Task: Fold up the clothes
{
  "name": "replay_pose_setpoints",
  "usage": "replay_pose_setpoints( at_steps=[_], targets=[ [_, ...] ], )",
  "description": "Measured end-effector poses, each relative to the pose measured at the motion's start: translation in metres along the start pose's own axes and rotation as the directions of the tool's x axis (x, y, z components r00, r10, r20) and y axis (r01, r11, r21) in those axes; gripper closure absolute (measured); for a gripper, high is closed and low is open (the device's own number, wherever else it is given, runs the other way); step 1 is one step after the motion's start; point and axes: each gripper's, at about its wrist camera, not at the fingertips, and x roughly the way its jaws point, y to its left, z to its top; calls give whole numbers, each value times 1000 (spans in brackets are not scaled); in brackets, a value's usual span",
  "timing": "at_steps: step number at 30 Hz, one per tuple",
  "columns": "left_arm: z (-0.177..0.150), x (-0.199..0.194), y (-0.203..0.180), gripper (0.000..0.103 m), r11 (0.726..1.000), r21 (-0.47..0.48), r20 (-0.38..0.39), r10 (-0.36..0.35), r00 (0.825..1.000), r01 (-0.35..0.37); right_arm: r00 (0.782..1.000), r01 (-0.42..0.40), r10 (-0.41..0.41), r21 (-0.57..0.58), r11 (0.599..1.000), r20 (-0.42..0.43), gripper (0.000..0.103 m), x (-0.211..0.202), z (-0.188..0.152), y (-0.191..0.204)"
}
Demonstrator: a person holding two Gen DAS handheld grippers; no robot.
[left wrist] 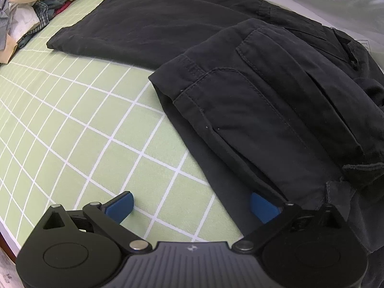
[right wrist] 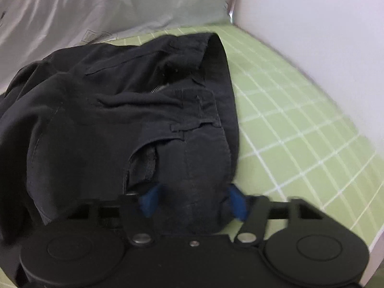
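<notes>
Black trousers (left wrist: 264, 110) lie on a green checked sheet (left wrist: 84, 129), one part spread flat at the back and the pocketed upper part folded over on the right. My left gripper (left wrist: 193, 206) is open just above the sheet; its right blue pad (left wrist: 262, 206) rests at the trousers' near edge and nothing is between the pads. In the right wrist view the waist end of the trousers (right wrist: 120, 120) is bunched, with zip and belt loop showing. My right gripper (right wrist: 193, 201) is shut on a thick fold of this fabric, which fills the gap between its blue pads.
A heap of mixed clothes (left wrist: 31, 12) sits at the far left corner of the sheet. Pale grey bedding (right wrist: 108, 4) lies behind the trousers. A white wall (right wrist: 312, 36) borders the right side, with bare green sheet (right wrist: 288, 132) beside it.
</notes>
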Motion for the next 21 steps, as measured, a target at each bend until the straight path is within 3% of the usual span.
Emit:
replay_pose_setpoints(
  at_steps=[5, 10, 13, 16, 18, 21],
  targets=[
    [1, -1, -3, 0, 1000, 23, 13, -8, 1000, 7, 988, 142, -135, -91, 986, 79, 62, 10, 6, -11],
    [3, -3, -1, 0, 999, 42, 24, -16, 1000, 15, 967, 237, -221, -136, 962, 128, 61, 32, 25, -44],
    [2, -2, 5, 0, 999, 45, 35, -14, 999, 13, 954, 283, -263, -138, 949, 145, 55, 48, 40, -61],
    [2, -2, 16, 0, 999, 15, 63, 40, 997, -41, 950, 294, -280, -98, 951, 134, 44, 59, 54, -76],
    [6, -2, 24, 0, 996, 1, 94, 84, 992, -84, 950, 297, -288, -61, 953, 124, 30, 61, 57, -81],
    [10, -2, 33, 0, 992, -33, 128, 129, 983, -126, 951, 288, -282, -26, 957, 123, 24, 61, 54, -90]
  ],
)
